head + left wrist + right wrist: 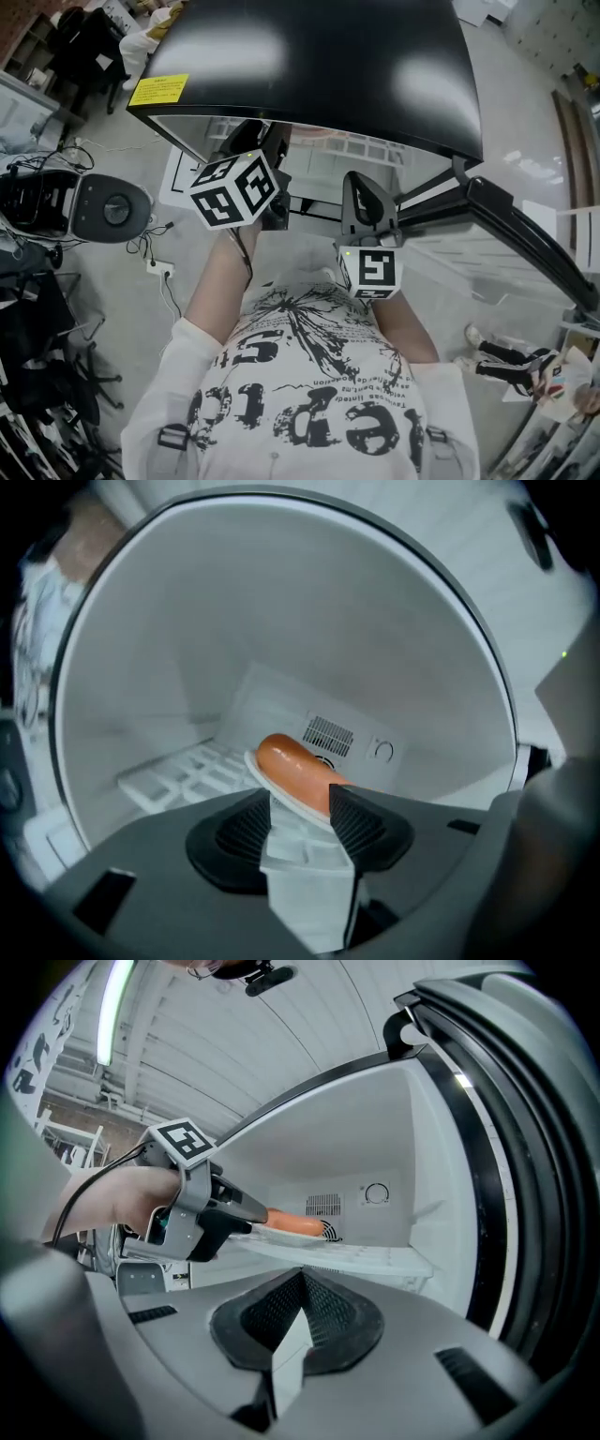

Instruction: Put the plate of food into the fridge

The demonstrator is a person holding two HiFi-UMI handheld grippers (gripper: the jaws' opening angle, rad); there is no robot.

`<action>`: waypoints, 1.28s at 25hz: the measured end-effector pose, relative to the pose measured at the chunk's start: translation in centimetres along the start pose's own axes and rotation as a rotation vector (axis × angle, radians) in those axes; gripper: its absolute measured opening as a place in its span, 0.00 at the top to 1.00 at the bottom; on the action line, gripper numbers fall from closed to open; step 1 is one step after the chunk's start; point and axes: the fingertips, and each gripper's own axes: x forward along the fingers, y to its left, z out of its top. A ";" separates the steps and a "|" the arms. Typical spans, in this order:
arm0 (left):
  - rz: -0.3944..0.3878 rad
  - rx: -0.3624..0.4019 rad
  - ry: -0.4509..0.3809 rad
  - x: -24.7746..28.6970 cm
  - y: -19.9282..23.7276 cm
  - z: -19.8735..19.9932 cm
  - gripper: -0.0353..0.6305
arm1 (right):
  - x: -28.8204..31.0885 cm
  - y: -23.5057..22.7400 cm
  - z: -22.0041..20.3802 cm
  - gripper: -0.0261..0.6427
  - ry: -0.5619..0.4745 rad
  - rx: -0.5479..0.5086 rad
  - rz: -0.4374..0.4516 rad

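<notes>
A white plate (260, 772) with an orange sausage (291, 766) lies on the white shelf (178, 775) inside the open fridge. My left gripper (300, 822) is open, its two jaws standing apart with the plate's near rim in the gap between them. In the right gripper view the left gripper (246, 1224) reaches into the fridge at the plate (281, 1234), sausage (295, 1222) on top. My right gripper (286, 1349) is shut with nothing in it, held back outside the fridge opening. In the head view the marker cubes of the left (234, 190) and right (370, 272) grippers show under the fridge's black top (319, 56).
The fridge door (506, 1147) stands open at the right, its edge (525, 234) running past my right arm. A vent (323, 1205) and a dial (376, 1193) sit on the fridge's back wall. Cables, a power strip (159, 267) and a round device (103, 208) lie on the floor at left.
</notes>
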 end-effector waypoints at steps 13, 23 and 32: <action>-0.056 -0.060 0.041 -1.1 -0.7 -1.3 0.65 | 5.0 4.9 3.3 0.96 -0.043 0.009 0.166; -0.203 -0.046 0.101 -2.0 -1.7 -2.2 0.66 | 6.6 5.3 4.0 0.96 -0.052 0.041 0.143; -0.333 -0.100 0.173 -3.3 -1.4 -2.7 0.66 | 7.5 5.1 5.3 0.96 -0.066 0.052 0.098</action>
